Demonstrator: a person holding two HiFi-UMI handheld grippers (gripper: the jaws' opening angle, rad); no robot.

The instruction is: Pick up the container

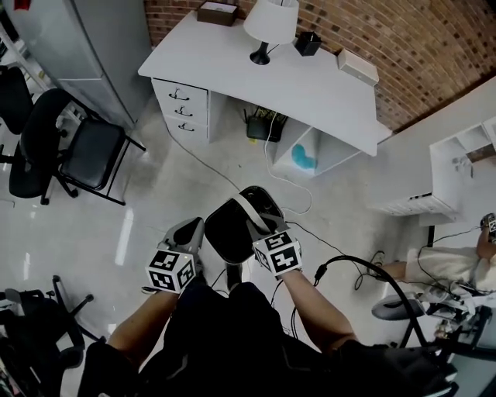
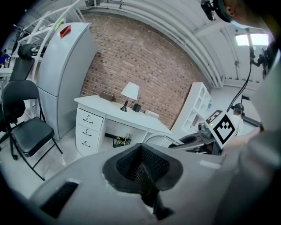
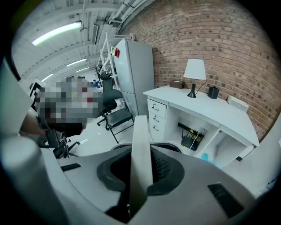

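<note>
The person's forearms reach out over dark-clothed legs, each ending in a gripper with a marker cube. The left gripper (image 1: 198, 229) sits at the near left side of the container (image 1: 232, 229), the right gripper (image 1: 260, 226) at its near right side. The container is a dark-lined tub with a pale rim and a white band across its top, held between the two tools above the pale floor (image 1: 155, 209), just in front of the person's knees.

In the right gripper view the jaws are clamped narrowly on that white band (image 3: 139, 154), which stands upright between the pads, with the tub's rim curving just beyond. In the left gripper view the jaws are drawn close together. They seem to pinch a thin dark edge of the container, though the dark pads make that hard to confirm. The tub's rim and the other tool lie off to the right.

Cables (image 1: 341, 260) trail over the floor to the right. A black chair (image 1: 89, 151) stands further off at the left, beside a tall grey cabinet (image 1: 101, 46). Beyond is a white desk (image 1: 310, 89) with drawers (image 1: 182, 108) at its left end. It carries a lamp (image 1: 271, 23) and a few small boxes, against the brick wall (image 1: 418, 46).
</note>
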